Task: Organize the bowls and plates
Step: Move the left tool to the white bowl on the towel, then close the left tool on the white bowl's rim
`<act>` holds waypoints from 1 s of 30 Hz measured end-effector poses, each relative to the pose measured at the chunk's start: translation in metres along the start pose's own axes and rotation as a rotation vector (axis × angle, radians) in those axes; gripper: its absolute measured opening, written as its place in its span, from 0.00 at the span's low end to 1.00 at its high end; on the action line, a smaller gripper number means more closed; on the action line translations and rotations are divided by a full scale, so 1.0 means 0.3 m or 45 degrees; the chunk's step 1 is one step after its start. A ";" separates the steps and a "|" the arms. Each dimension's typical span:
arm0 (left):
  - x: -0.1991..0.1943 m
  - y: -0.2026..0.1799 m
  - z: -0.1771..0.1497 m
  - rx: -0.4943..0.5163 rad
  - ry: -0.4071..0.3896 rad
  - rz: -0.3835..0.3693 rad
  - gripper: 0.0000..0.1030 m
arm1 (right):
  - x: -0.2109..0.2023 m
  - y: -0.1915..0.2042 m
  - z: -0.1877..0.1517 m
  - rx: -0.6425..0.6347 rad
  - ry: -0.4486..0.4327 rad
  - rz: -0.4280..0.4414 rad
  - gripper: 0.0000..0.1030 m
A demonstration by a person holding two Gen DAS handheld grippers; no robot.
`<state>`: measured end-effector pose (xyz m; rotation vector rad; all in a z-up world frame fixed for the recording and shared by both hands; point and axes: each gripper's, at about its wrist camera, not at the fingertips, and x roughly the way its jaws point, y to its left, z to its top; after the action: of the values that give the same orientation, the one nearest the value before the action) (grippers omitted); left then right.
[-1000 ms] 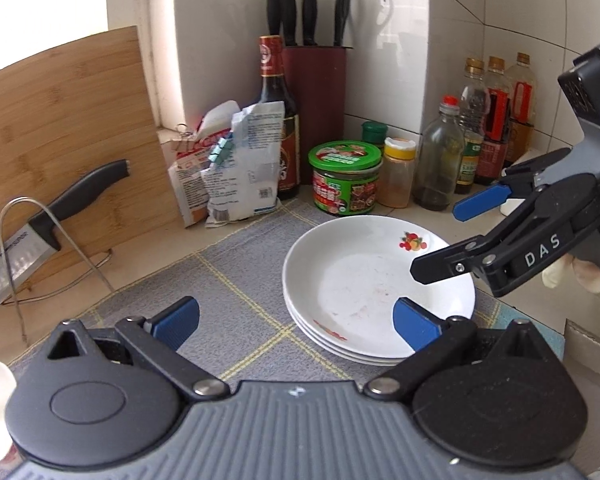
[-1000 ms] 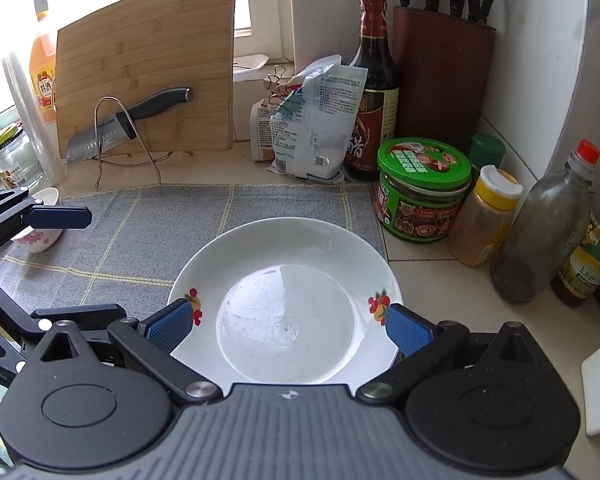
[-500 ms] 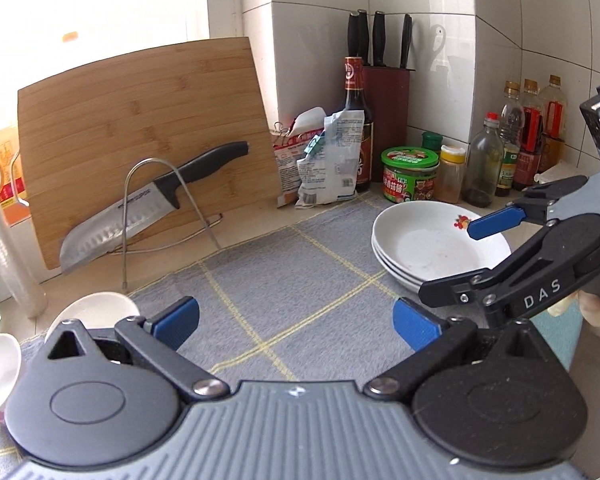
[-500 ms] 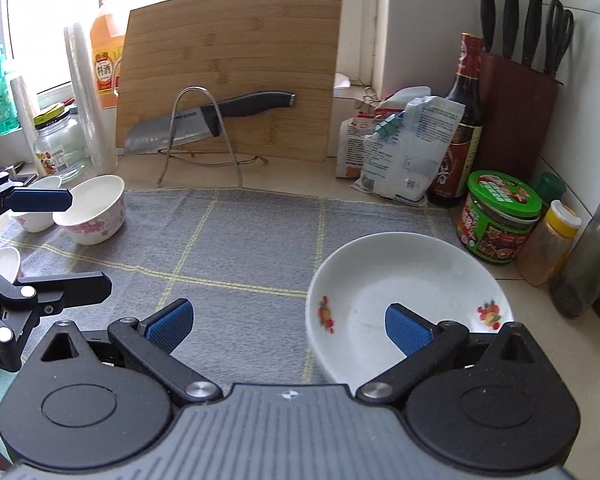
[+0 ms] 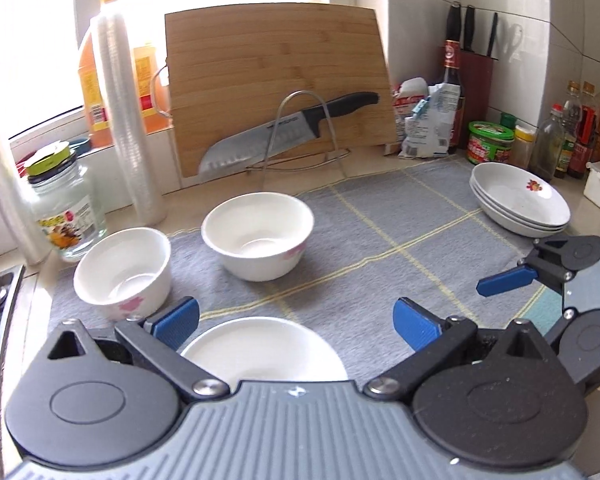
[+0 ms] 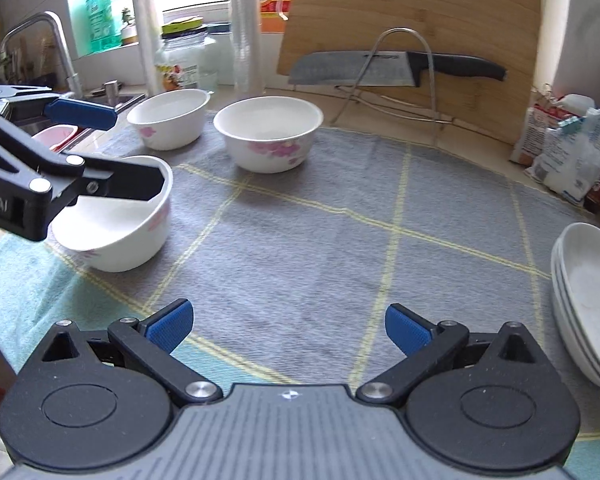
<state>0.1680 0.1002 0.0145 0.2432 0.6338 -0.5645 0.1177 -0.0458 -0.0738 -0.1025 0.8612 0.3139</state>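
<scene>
Grey mat [image 6: 320,240] lies bare between bowls [image 6: 268,136] and stacked plates [image 6: 588,304]; both claws gape wide, empty.

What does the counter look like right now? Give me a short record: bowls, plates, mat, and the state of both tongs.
bowls: three white bowls with pink flowers, unstacked, at the mat's left side: near bowl, middle bowl, far bowl
plates: stack of white plates at the mat's right edge
mat: grey mat with yellow lines
left tongs: open, empty, over the near bowl
right tongs: open, empty, above bare mat
background: knife on a wire stand against a cutting board
</scene>
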 end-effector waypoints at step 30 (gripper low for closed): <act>0.068 0.245 -0.079 -0.098 0.201 -0.017 0.99 | 0.132 0.222 -0.007 -0.234 -0.011 0.090 1.00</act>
<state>0.2116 0.1611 -0.0133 0.2126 0.8091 -0.5361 0.1194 0.0260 -0.1028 -0.2418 0.8276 0.4590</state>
